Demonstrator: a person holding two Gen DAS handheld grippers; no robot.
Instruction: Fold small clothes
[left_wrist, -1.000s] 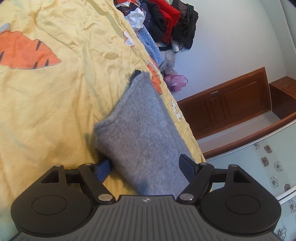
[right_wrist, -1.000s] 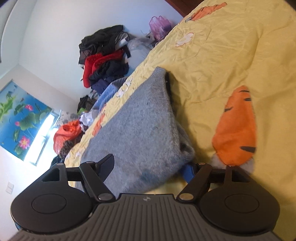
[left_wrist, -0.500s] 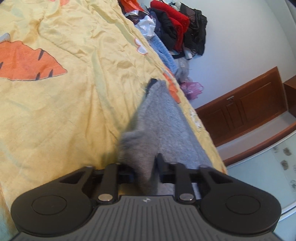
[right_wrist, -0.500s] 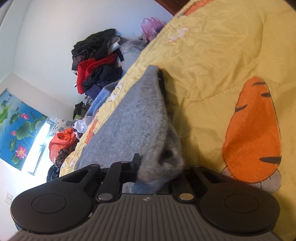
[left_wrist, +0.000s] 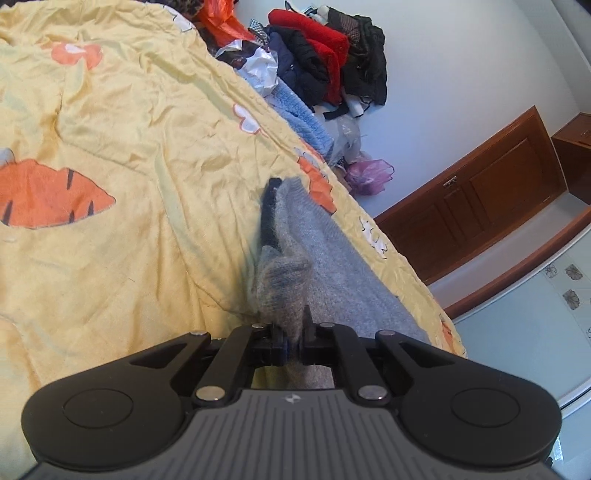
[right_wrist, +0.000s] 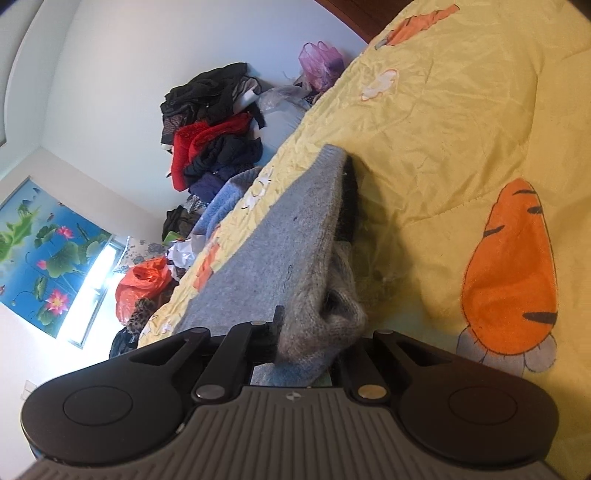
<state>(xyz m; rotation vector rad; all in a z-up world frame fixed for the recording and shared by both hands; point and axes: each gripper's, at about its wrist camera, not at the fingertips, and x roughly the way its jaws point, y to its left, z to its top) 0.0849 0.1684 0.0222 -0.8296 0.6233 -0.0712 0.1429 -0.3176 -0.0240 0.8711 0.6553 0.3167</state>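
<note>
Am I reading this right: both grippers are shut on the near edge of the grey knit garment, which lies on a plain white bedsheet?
Not quite: the bedcover is yellow with orange carrot prints, not plain white, as both wrist views show. The rest holds: the left gripper and the right gripper are each shut on the near edge of the grey knit garment.

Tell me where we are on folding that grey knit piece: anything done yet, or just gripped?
Done: both near corners are gripped. The left gripper and the right gripper are each shut on the grey knit garment, bunching the fabric. In hand: that end is held just above the yellow bedspread. Left: the fold itself; the rest of the garment lies flat, no crease visible.
</note>
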